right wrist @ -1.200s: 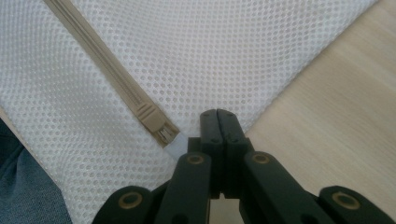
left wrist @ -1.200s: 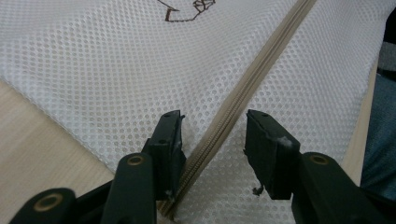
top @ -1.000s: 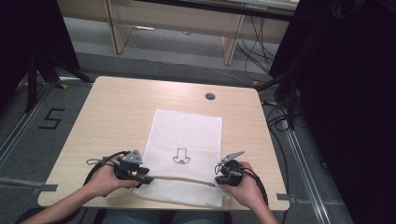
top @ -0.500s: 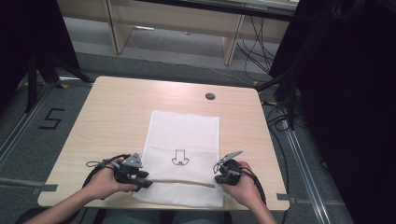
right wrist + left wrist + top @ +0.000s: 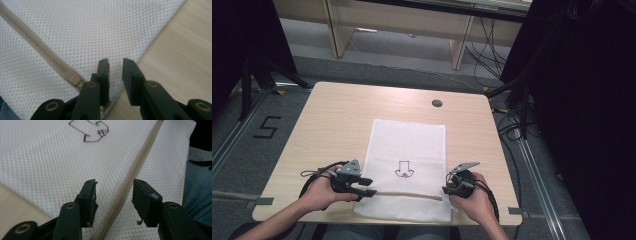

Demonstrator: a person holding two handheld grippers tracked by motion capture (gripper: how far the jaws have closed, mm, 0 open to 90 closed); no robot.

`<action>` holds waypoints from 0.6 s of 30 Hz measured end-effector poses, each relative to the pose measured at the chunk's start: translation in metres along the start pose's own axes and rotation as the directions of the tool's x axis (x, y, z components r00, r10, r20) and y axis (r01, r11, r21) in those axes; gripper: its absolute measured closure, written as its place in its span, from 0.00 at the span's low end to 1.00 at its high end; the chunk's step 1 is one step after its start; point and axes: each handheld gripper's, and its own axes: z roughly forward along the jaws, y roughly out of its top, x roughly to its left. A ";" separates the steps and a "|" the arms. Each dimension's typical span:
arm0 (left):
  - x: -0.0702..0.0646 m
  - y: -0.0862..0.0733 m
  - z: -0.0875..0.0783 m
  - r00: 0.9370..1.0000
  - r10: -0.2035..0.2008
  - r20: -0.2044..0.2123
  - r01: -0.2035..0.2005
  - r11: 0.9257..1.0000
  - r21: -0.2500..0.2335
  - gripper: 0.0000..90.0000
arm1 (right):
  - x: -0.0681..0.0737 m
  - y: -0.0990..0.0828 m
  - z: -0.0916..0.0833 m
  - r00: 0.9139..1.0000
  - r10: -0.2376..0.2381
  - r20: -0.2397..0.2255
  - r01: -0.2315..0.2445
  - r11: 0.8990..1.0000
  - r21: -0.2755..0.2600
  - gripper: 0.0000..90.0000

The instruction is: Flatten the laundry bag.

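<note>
A white mesh bag (image 5: 407,145) lies flat on the wooden table (image 5: 337,115), with a drawn arrow (image 5: 403,170) on it and a beige zipper (image 5: 407,194) across its near end. My left gripper (image 5: 371,192) rests at the zipper's left end. In the left gripper view its jaws (image 5: 113,185) stand open and have just been opening; the zipper (image 5: 140,162) runs between them, untouched. My right gripper (image 5: 445,190) sits at the zipper's right end. Its jaws (image 5: 115,62) have just been opening and are slightly apart over the bag's edge (image 5: 100,30), beside the zipper's end piece (image 5: 72,78).
A round cable hole (image 5: 437,103) sits at the table's far side. The bag's near edge lies close to the table's front edge, by the person's jeans (image 5: 197,195). Bare wood (image 5: 180,50) lies right of the bag. Cables and a taped "5" (image 5: 266,127) are on the floor.
</note>
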 end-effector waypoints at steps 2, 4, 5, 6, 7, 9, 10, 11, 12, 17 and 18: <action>-0.001 0.001 0.000 1.000 -0.013 0.001 0.013 1.000 -0.018 0.57 | -0.003 -0.003 -0.002 1.000 -0.004 0.004 0.004 1.000 -0.028 0.81; -0.002 0.003 -0.001 1.000 0.003 0.010 -0.003 0.999 -0.038 0.57 | -0.003 -0.005 -0.005 0.999 0.035 0.001 -0.035 0.999 -0.033 0.79; -0.001 0.004 -0.002 1.000 0.022 0.007 -0.021 0.999 -0.043 0.57 | -0.004 -0.005 -0.006 0.999 0.043 0.005 -0.043 0.998 -0.040 0.77; -0.002 0.005 -0.002 1.000 0.011 0.011 -0.011 0.998 -0.055 0.58 | -0.004 -0.006 -0.004 0.998 0.062 0.012 -0.061 0.994 -0.087 0.76; -0.003 0.005 -0.002 1.000 -0.012 0.002 0.012 0.998 -0.056 0.58 | -0.005 -0.006 -0.008 0.999 0.044 0.027 -0.042 0.997 -0.067 0.75; -0.002 0.006 -0.002 1.000 -0.014 0.011 0.014 0.998 -0.063 0.58 | -0.004 -0.007 -0.010 0.998 0.051 0.034 -0.048 0.995 -0.083 0.74; -0.002 0.006 -0.002 1.000 -0.019 0.003 0.019 0.998 -0.055 0.57 | -0.004 -0.007 -0.011 0.999 0.043 0.034 -0.040 0.996 -0.083 0.75; -0.004 0.005 -0.001 0.999 -0.054 -0.002 0.054 0.997 -0.061 0.57 | -0.004 -0.007 -0.011 0.999 0.034 0.038 -0.030 0.996 -0.088 0.75; -0.002 0.004 -0.001 0.999 -0.039 -0.016 0.038 0.998 -0.044 0.57 | -0.004 -0.007 -0.011 0.999 0.031 0.039 -0.027 0.995 -0.091 0.76; -0.001 0.005 0.000 0.999 -0.035 -0.019 0.034 0.998 -0.056 0.56 | -0.002 -0.007 -0.014 0.999 -0.007 0.047 0.012 0.995 -0.099 0.82; -0.001 0.005 0.001 0.999 -0.035 -0.018 0.034 0.998 -0.056 0.56 | -0.001 -0.007 -0.015 0.999 0.002 0.045 0.003 0.995 -0.095 0.84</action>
